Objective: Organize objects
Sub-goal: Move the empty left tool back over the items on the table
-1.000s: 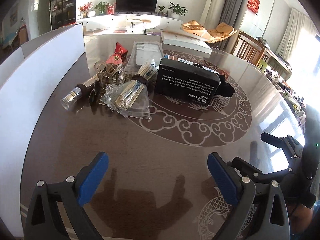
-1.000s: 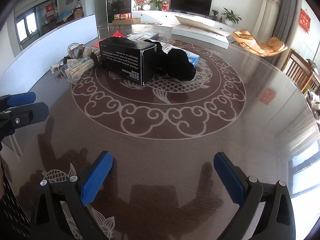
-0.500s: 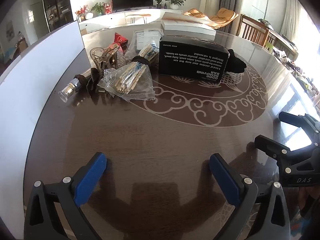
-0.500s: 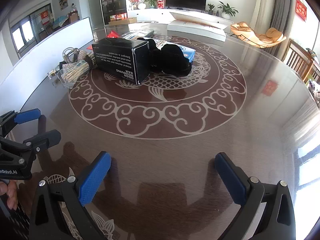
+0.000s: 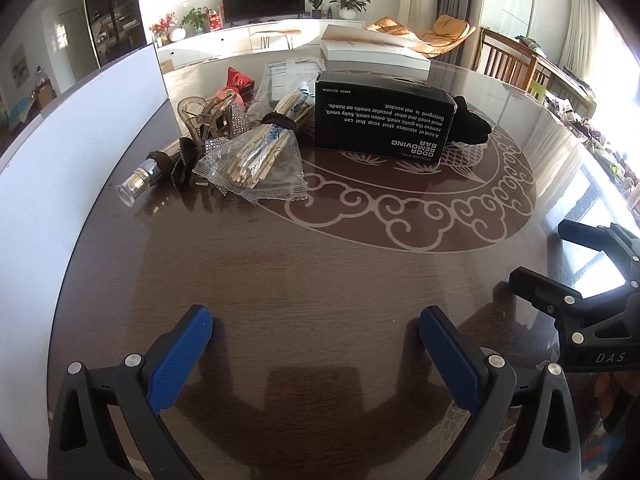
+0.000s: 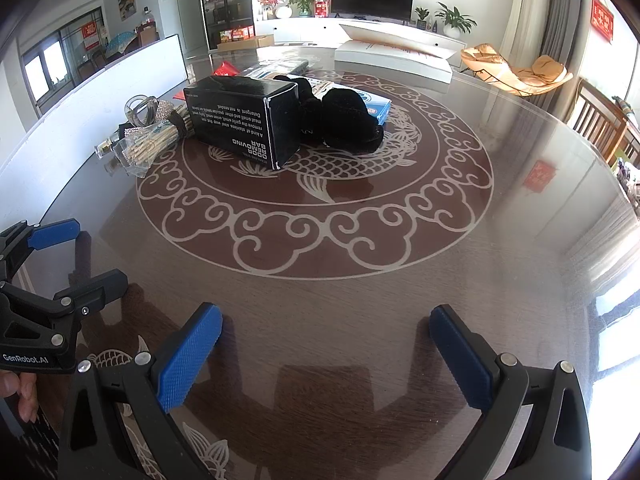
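Observation:
A black box (image 5: 384,120) (image 6: 244,122) lies on the round dark table (image 5: 320,272), printed "ODOR REMOVING BAR". Left of it sits a heap: a clear bag of wooden sticks (image 5: 256,164) (image 6: 150,146), a rhinestone hair clip (image 5: 212,116), a small glass bottle (image 5: 146,178) and a red packet (image 5: 236,82). Behind the box lies a black cloth bundle (image 6: 346,122) on a blue-edged packet (image 6: 378,110). My left gripper (image 5: 314,322) is open, well short of the heap. My right gripper (image 6: 326,318) is open too, empty, over bare table.
A white board (image 5: 60,152) stands along the table's left edge. A long white box (image 6: 394,60) lies at the far side. Wooden chairs (image 5: 512,62) stand at the right. Each gripper shows in the other's view, the right gripper (image 5: 536,256) and the left gripper (image 6: 96,256).
Both grippers have moved forward toward the objects, which look larger now. Both stay open. Nothing on the table has shifted.

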A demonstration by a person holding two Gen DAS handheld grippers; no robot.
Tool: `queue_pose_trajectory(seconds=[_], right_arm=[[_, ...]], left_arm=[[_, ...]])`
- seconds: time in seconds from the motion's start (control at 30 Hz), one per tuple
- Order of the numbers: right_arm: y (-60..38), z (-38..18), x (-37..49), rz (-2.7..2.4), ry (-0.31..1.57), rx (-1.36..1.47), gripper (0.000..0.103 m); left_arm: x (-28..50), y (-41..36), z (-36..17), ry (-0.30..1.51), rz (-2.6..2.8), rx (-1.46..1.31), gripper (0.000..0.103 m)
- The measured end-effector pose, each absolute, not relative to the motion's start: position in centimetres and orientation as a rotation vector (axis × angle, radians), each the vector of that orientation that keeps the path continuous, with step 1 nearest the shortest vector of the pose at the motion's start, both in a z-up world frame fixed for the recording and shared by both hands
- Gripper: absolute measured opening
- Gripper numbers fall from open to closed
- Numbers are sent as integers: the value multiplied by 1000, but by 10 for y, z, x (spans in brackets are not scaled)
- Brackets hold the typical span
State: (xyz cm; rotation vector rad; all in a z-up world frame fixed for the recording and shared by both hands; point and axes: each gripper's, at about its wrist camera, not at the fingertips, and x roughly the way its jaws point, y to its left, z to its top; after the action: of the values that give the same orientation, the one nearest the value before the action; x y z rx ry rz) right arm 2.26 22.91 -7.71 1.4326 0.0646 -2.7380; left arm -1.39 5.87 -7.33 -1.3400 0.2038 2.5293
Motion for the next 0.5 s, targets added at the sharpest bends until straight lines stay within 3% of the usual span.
queue_pose_trajectory(seconds=[0.5], right_arm=[[229,-77,22,-2739,64,1432,103]], left_arm=[[-15,58,-73,205,2530,-1339,103]])
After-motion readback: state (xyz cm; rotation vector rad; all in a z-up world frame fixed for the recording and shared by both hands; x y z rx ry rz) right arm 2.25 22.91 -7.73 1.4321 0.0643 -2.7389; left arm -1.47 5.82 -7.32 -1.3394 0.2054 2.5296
